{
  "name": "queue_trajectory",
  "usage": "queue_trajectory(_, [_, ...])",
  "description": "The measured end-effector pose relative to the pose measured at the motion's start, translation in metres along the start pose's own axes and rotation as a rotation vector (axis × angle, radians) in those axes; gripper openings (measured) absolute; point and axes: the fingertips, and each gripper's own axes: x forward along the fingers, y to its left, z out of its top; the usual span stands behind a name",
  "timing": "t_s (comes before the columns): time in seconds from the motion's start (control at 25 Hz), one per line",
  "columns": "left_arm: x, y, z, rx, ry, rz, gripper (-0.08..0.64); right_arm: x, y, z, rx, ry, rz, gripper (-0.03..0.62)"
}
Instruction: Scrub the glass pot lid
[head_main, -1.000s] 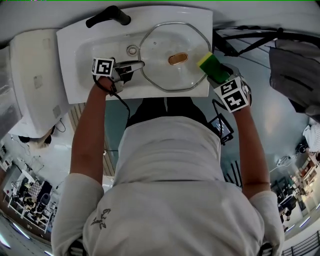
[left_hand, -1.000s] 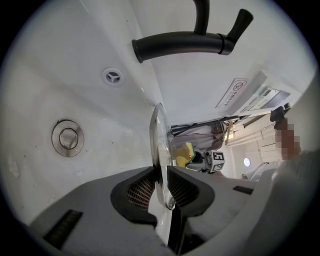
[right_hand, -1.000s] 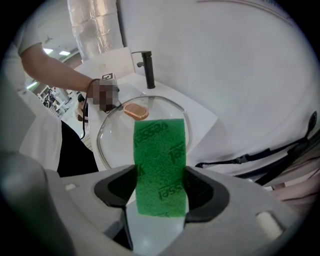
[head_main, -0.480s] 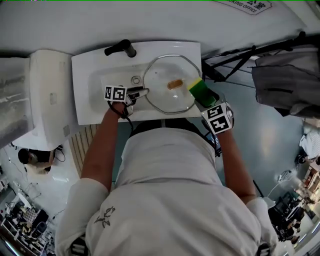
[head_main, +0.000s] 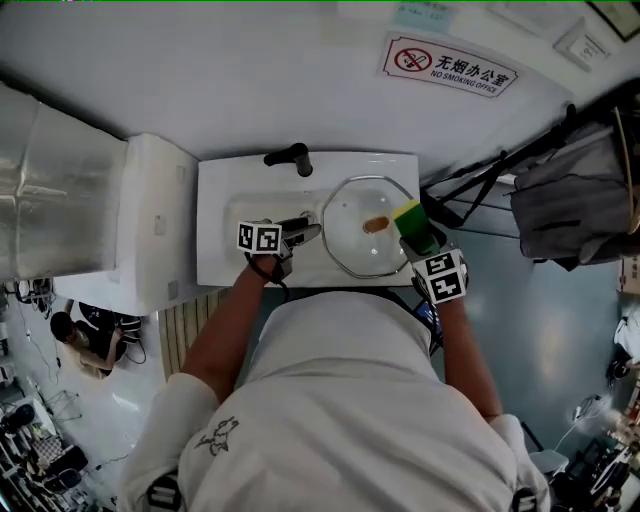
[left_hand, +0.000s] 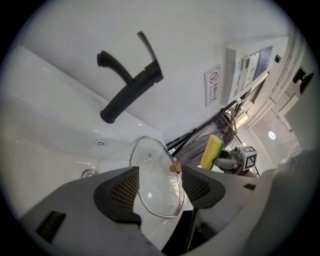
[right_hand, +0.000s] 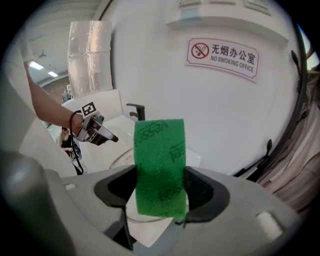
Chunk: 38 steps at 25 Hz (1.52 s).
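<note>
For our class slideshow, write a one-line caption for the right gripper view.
Right tool clamps a green-faced rectangular sponge over the clear glass pot lid lying on the white sink.

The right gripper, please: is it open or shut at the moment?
Shut: the right gripper clamps the green sponge, both pads pressed against its sides.

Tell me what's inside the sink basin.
A glass pot lid with a brass knob lies in the white sink, toward its right. The basin floor under it shows through the glass; beneath the knob is hidden.
</note>
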Motion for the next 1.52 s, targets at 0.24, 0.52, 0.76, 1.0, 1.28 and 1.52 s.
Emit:
queue_trajectory(0.24, [-0.043, -0.055, 0.033, 0.152, -0.075, 0.006, 0.261, -0.007, 0.026, 0.044, -0.008, -0.11, 0.022, 0.296])
queue_trajectory(0.52, [-0.082, -0.107, 0.071, 0.354, -0.179, 0.069, 0.261, -0.018, 0.045, 0.108, -0.035, -0.262, 0.037, 0.296])
queue_trajectory(0.76, [-0.103, -0.157, 0.092, 0.507, -0.255, 0.096, 0.26, -0.034, 0.056, 0.146, -0.08, -0.351, 0.033, 0.296])
queue_trajectory(1.0, [-0.116, -0.189, 0.104, 0.579, -0.332, 0.118, 0.163, -0.048, 0.072, 0.155, -0.085, -0.397, 0.04, 0.296])
queue_trajectory(1.28, [-0.126, -0.23, 0.103, 0.635, -0.387, 0.063, 0.0, -0.064, 0.069, 0.158, -0.07, -0.449, 0.069, 0.296])
queue_trajectory(1.52, [-0.124, -0.264, 0.086, 0.67, -0.445, 0.119, 0.0, -0.094, 0.063, 0.152, -0.103, -0.497, 0.117, 0.296])
